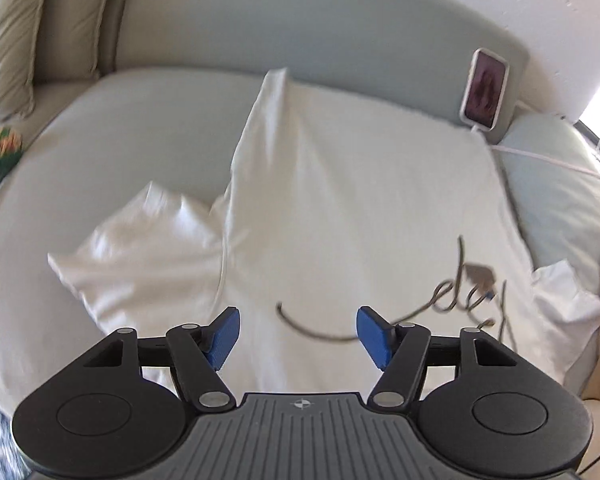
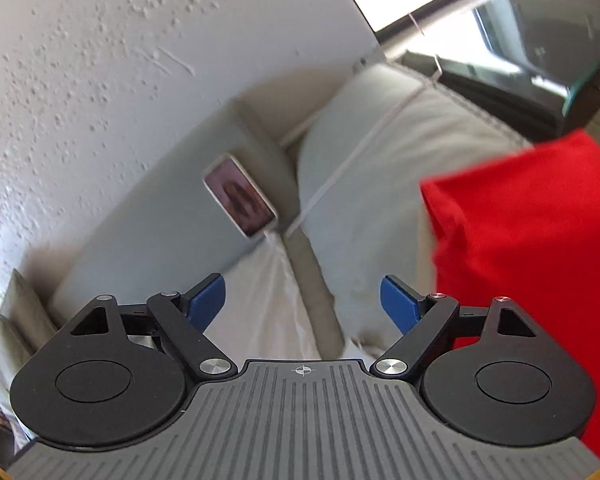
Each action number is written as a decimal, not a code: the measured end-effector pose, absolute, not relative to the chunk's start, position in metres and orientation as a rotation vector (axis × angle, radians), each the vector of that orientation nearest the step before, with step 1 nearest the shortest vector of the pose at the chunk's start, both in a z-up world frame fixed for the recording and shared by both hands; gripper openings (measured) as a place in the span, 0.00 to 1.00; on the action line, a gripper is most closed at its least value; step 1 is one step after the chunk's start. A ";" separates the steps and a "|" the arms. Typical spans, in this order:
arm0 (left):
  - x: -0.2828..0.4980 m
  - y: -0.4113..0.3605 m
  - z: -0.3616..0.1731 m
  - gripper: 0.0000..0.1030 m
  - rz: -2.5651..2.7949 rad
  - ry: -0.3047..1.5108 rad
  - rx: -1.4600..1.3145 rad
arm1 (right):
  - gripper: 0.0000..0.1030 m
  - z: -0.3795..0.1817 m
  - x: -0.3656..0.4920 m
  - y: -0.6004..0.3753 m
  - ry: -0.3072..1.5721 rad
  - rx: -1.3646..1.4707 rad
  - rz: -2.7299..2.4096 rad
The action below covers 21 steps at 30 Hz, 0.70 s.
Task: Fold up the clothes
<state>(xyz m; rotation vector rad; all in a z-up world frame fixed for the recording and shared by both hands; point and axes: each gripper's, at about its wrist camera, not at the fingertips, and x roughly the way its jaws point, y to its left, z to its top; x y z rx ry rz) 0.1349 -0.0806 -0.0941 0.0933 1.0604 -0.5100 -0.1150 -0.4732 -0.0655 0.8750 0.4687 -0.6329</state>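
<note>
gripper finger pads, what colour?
Blue on both grippers; the left gripper pads show it best, in the left wrist view.

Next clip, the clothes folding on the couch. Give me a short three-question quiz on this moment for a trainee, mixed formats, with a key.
1. True or false: the left claw is shut on the white T-shirt.
2. Multiple choice: the phone is A) lying flat on the T-shirt, B) propped against the couch backrest with a cable plugged in, C) held in the right claw.
3. Fill in: the garment beside the right claw is coloured ____.

Key: 1 false, both claws are open and hold nothing; 2 B; 3 red.
</note>
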 end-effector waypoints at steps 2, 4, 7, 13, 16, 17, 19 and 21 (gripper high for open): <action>0.124 -0.084 -0.111 0.52 -0.488 1.083 0.068 | 0.80 -0.103 -0.104 -0.456 0.577 0.922 -0.582; 0.119 -0.091 -0.119 0.45 -0.478 1.062 0.075 | 0.64 -0.138 -0.089 -0.438 0.682 0.948 -0.519; 0.124 -0.108 -0.126 0.10 -0.445 1.028 0.121 | 0.28 -0.150 -0.053 -0.417 0.749 0.776 -0.436; 0.141 -0.134 -0.149 0.06 -0.361 0.971 0.247 | 0.21 -0.171 0.030 -0.408 0.822 0.578 -0.333; 0.141 -0.137 -0.153 0.07 -0.380 0.954 0.298 | 0.21 -0.182 0.071 -0.405 0.858 0.495 -0.284; 0.142 -0.134 -0.153 0.07 -0.386 0.956 0.293 | 0.18 -0.187 0.082 -0.406 0.878 0.456 -0.291; 0.145 -0.127 -0.153 0.07 -0.398 0.966 0.262 | 0.00 -0.197 0.078 -0.413 0.908 0.334 -0.431; 0.149 -0.123 -0.153 0.09 -0.409 0.972 0.244 | 0.00 -0.200 0.063 -0.430 0.889 0.343 -0.548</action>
